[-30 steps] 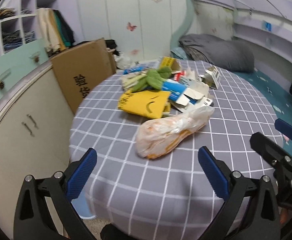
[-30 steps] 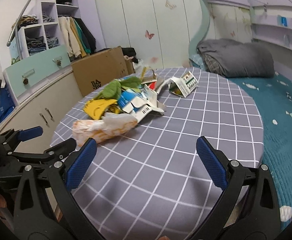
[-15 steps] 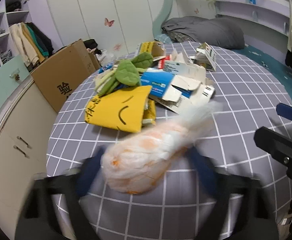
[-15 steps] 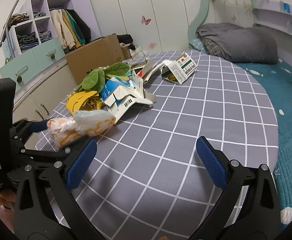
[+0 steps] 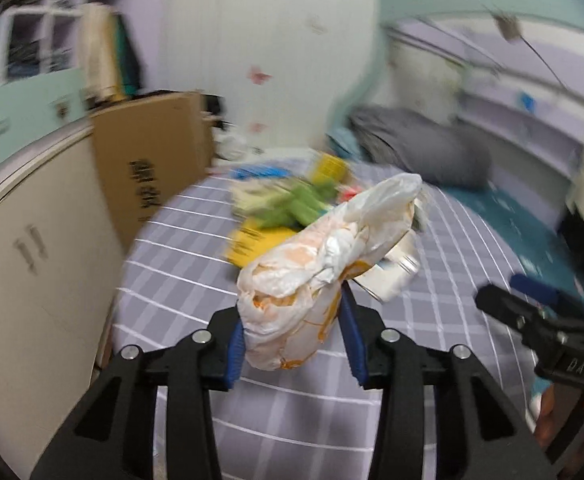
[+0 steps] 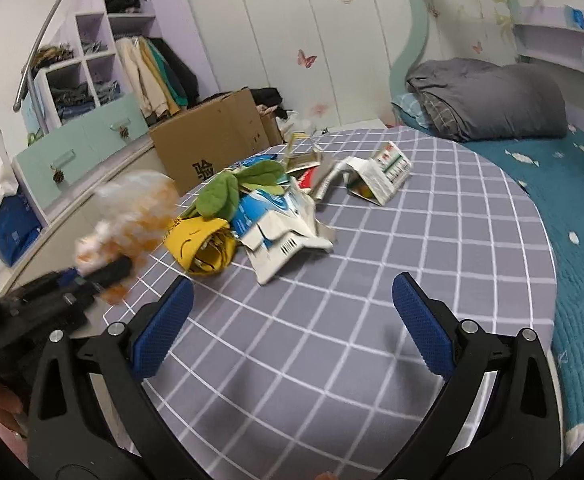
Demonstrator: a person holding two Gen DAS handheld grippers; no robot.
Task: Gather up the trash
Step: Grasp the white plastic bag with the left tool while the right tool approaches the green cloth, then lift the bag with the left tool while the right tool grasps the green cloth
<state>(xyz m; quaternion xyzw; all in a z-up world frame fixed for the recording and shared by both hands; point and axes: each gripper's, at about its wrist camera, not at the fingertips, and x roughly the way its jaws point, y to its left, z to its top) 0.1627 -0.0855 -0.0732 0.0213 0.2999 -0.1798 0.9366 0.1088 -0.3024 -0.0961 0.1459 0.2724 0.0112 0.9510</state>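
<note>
Jaws of our left gripper (image 5: 294, 344) clamped the crumpled white and orange plastic bag (image 5: 324, 264), which we held above the edge of the grey checked desk (image 6: 432, 248). Our right gripper (image 6: 292, 328) hovered over the desk with its jaws wide and holding nothing. Beyond it lay the trash pile: yellow wrapper (image 6: 201, 246), green leaves (image 6: 231, 188), torn blue and white carton (image 6: 283, 224).

A crumpled white-and-orange plastic bag (image 5: 316, 276) stands tilted toward 1 o'clock, lifted off the desk (image 6: 372, 320). The remaining trash pile (image 6: 259, 216), with yellow bag, green leaves, and torn blue-white cartons, lies at the desk's 10 o'clock side.
</note>
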